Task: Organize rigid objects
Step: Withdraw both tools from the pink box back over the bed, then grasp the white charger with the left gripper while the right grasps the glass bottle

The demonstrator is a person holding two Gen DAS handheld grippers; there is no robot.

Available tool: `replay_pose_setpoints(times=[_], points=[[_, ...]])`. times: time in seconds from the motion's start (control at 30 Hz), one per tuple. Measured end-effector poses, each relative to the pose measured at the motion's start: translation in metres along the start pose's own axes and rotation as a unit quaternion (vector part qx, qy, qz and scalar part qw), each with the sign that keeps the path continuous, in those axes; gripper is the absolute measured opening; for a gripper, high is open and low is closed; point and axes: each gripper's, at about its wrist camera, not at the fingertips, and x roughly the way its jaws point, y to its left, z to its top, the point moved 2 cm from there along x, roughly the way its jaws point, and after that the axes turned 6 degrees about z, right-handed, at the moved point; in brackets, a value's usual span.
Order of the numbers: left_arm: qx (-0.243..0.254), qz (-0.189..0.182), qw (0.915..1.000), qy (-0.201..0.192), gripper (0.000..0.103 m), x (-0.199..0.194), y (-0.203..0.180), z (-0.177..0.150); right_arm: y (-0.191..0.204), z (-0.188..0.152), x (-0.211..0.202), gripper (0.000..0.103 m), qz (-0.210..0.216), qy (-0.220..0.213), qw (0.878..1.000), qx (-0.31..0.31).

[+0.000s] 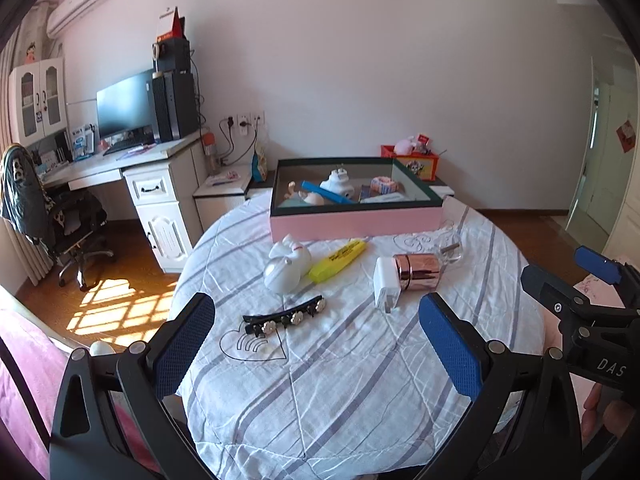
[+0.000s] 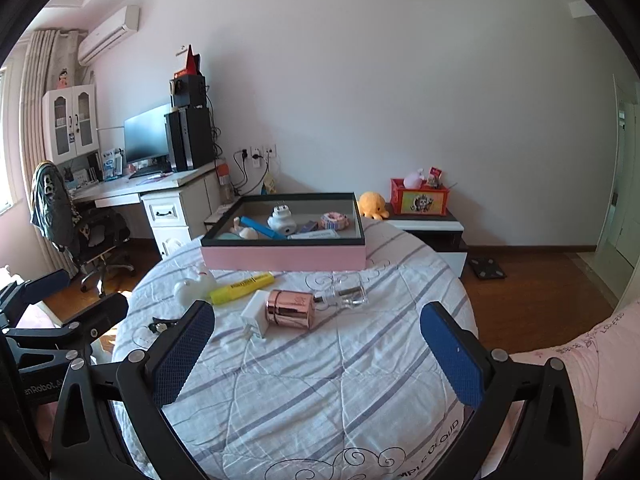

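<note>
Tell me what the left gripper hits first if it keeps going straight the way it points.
Probably the black hair clip, lying on the striped bedspread just ahead of the open left gripper. Beyond it sit the white charger and rose-gold cap. Depth is uncertain.

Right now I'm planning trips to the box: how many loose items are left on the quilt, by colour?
White: 2, toy and charger
Yellow: 1, highlighter
Rose gold: 1, perfume bottle
Black: 1, hair clip
Total: 5
</note>
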Motion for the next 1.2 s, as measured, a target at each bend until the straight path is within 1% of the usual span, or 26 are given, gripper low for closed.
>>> replay_pose_setpoints(times=[0.1, 0.2, 0.3, 0.43, 0.57, 0.6, 0.63, 0.7, 0.77, 0.83, 0.87, 0.93, 1.0, 1.1, 1.2], points=[[-0.002, 0.003, 0.9995, 0.032, 0.103, 0.028, 0.002, -0.007, -0.011, -0.013, 0.032, 0.103, -0.003, 0.037, 0.999, 0.011], [-0.008, 0.009, 0.9984, 0.056, 0.103, 0.050, 0.006, -0.012, -0.019, -0.022, 0.057, 0.103, -0.006, 0.064, 0.998, 0.017], [-0.016, -0.003, 0.9974, 0.071, 0.103, 0.064, 0.006, -0.014, -0.024, -0.026, 0.078, 0.103, -0.008, 0.084, 0.996, 0.019], [0.001, -0.025, 0.9964, 0.081, 0.103, 0.081, -0.015, -0.013, -0.035, -0.028, 0.094, 0.103, -0.016, 0.095, 0.995, 0.024], [0.014, -0.047, 0.9951, 0.086, 0.103, 0.099, -0.042, -0.008, -0.054, -0.029, 0.098, 0.103, -0.027, 0.100, 0.994, 0.036], [0.016, -0.048, 0.9947, 0.089, 0.102, 0.103, -0.047, -0.007, -0.057, -0.029, 0.100, 0.103, -0.028, 0.102, 0.994, 0.037], [0.018, -0.047, 0.9943, 0.094, 0.099, 0.109, -0.052, -0.006, -0.061, -0.029, 0.101, 0.103, -0.029, 0.103, 0.994, 0.038], [0.021, -0.050, 0.9937, 0.098, 0.097, 0.118, -0.060, -0.004, -0.068, -0.029, 0.104, 0.103, -0.031, 0.105, 0.993, 0.041], [0.022, -0.049, 0.9929, 0.106, 0.090, 0.127, -0.065, -0.003, -0.074, -0.028, 0.108, 0.103, -0.030, 0.106, 0.993, 0.045], [0.025, -0.049, 0.9913, 0.119, 0.073, 0.138, -0.070, -0.004, -0.080, -0.028, 0.112, 0.103, -0.030, 0.107, 0.993, 0.047], [0.025, -0.051, 0.9905, 0.125, 0.070, 0.143, -0.072, -0.004, -0.082, -0.027, 0.115, 0.103, -0.030, 0.108, 0.993, 0.047], [0.028, -0.051, 0.9895, 0.132, 0.060, 0.151, -0.076, -0.004, -0.087, -0.026, 0.121, 0.103, -0.031, 0.111, 0.992, 0.049], [0.040, -0.050, 0.9885, 0.137, 0.056, 0.158, -0.081, -0.004, -0.091, -0.024, 0.128, 0.103, -0.031, 0.115, 0.992, 0.049], [0.051, -0.044, 0.9868, 0.147, 0.056, 0.169, -0.086, -0.004, -0.093, -0.019, 0.138, 0.103, -0.026, 0.122, 0.991, 0.044], [0.059, -0.044, 0.9864, 0.147, 0.056, 0.176, -0.089, 0.000, -0.090, -0.013, 0.152, 0.103, -0.024, 0.135, 0.990, 0.025]])
